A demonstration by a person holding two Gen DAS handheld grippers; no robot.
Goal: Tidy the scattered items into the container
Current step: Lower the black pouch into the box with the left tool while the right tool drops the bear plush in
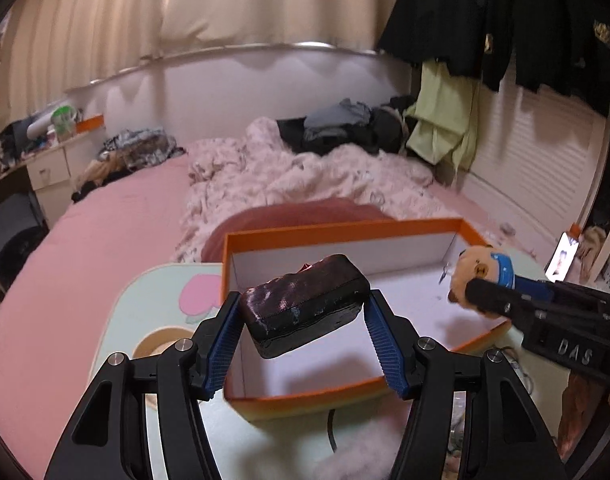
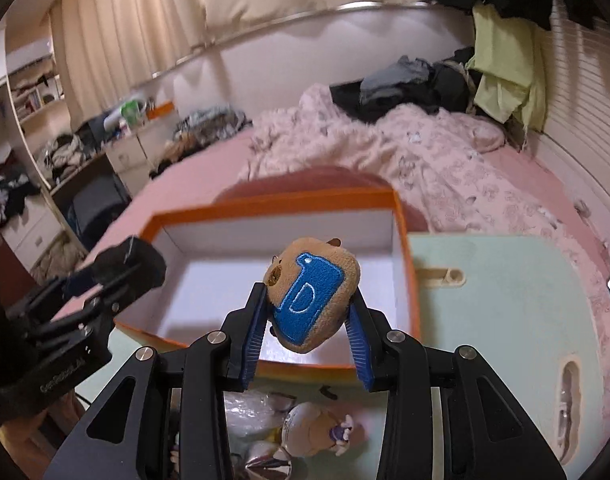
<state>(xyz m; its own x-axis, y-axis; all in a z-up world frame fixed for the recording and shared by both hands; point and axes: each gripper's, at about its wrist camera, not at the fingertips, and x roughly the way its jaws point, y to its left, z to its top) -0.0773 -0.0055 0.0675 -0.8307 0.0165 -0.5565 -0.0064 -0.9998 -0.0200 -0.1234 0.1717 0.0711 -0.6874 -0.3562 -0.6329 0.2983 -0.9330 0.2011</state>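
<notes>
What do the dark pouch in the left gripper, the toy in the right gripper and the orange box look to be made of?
Dark pouch: glossy, likely faux leather; it shows sheen and a stitched seam. Toy: plush fabric, fuzzy tan nap with a blue embroidered patch. Orange box: apparently cardboard, thin matte walls, white inside.

A lived-in home bedroom is showing itself here: a bed (image 1: 117, 216) in a pink sheet is lying under a rumpled floral duvet (image 1: 289, 176), clothes (image 1: 345, 124) are piling up by cream curtains (image 1: 209, 4), dark jackets (image 1: 505, 20) are hanging at the right, and a cluttered desk (image 2: 65, 160) is standing beside shelves (image 2: 33, 96).
</notes>
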